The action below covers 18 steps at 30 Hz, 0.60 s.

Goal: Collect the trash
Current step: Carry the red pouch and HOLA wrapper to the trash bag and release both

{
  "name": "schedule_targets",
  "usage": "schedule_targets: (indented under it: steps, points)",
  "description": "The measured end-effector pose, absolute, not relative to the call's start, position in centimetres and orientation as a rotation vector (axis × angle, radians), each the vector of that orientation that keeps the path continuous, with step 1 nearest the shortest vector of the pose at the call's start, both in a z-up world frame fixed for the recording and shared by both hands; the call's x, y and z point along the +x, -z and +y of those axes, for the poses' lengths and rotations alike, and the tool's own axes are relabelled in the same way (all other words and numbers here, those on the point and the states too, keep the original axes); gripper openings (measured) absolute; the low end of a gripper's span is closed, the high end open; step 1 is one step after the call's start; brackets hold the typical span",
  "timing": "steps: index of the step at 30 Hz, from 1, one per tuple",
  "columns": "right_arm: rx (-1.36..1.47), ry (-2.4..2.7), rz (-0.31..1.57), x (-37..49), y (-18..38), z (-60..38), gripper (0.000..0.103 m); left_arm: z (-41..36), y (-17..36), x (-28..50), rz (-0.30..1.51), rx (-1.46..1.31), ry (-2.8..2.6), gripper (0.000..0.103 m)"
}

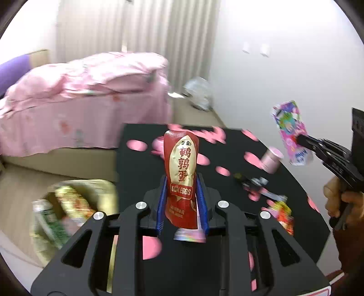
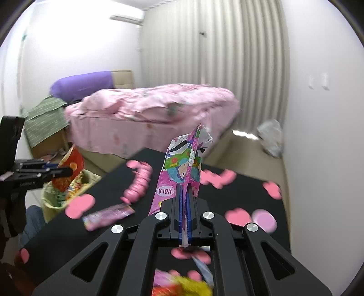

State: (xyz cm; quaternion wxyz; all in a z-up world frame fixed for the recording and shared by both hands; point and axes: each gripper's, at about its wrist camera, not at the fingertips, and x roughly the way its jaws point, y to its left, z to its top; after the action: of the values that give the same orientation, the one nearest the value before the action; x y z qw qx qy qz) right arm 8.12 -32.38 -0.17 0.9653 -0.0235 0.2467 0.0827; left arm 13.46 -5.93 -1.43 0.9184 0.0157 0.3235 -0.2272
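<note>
Left tongs [image 1: 182, 205] narrowly parted, my blue pads clamping a glossy red quail-egg pouch [image 1: 182, 173] upright above the black petal-strewn table [image 1: 127, 164], right tongs [image 2: 187, 205] pinched flat on a crinkled pink cartoon wrapper [image 2: 182, 168] above that table.

A bed [image 1: 86, 95] with a rumpled pink quilt [image 2: 154, 104] fills the left of the frame, a purple pillow [image 2: 84, 86] at its far upper left. Pale curtains [image 2: 216, 63] hang behind. The black counter [image 1: 145, 177], dotted with pink shapes, spans the lower centre. An air conditioner [image 2: 127, 18] sits top left.
</note>
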Motion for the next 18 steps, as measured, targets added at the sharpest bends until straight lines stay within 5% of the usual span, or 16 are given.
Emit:
schedule_targets:
  steps: [18]
  points:
    - [-0.189, -0.631, 0.663, 18.8, 1.5, -12.1, 0.005, 15.6, 5.0, 14.9, 0.737, -0.229, 0.103, 0.026]
